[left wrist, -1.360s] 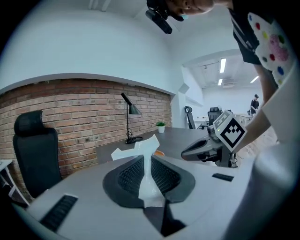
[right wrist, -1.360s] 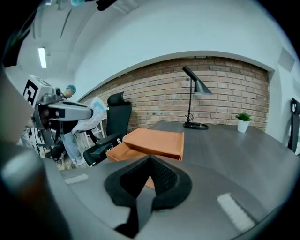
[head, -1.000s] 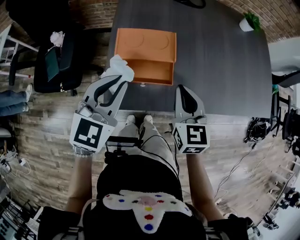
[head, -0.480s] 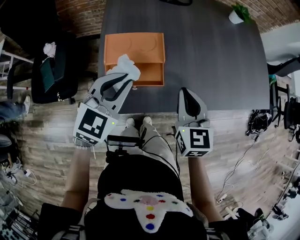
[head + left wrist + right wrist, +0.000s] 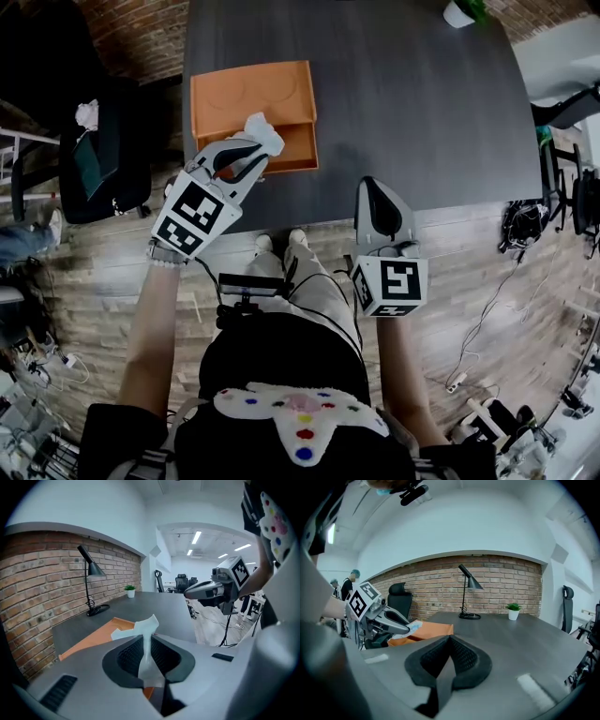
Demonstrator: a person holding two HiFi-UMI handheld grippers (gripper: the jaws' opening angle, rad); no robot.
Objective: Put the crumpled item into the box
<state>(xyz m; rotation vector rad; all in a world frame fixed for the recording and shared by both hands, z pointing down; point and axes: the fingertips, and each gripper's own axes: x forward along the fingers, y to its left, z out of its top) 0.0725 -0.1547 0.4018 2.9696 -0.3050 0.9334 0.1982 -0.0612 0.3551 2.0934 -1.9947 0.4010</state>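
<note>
The dark grey rectangular table (image 5: 422, 112) fills the upper centre of the head view; the orange open cardboard box (image 5: 248, 89) rests on it at upper left; the left gripper (image 5: 253, 152) has its jaws closed narrowly on the white crumpled paper item (image 5: 263, 131), which shows over the box's lower right part; the right gripper (image 5: 377, 187), at centre right, has its jaws pressed together with nothing between them.

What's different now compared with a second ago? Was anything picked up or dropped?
The left gripper, still clamped on the white crumpled wad, moved from the left edge of the orange open box to above its near compartment. Nothing was released. The right gripper stayed shut and empty over the dark grey table.
</note>
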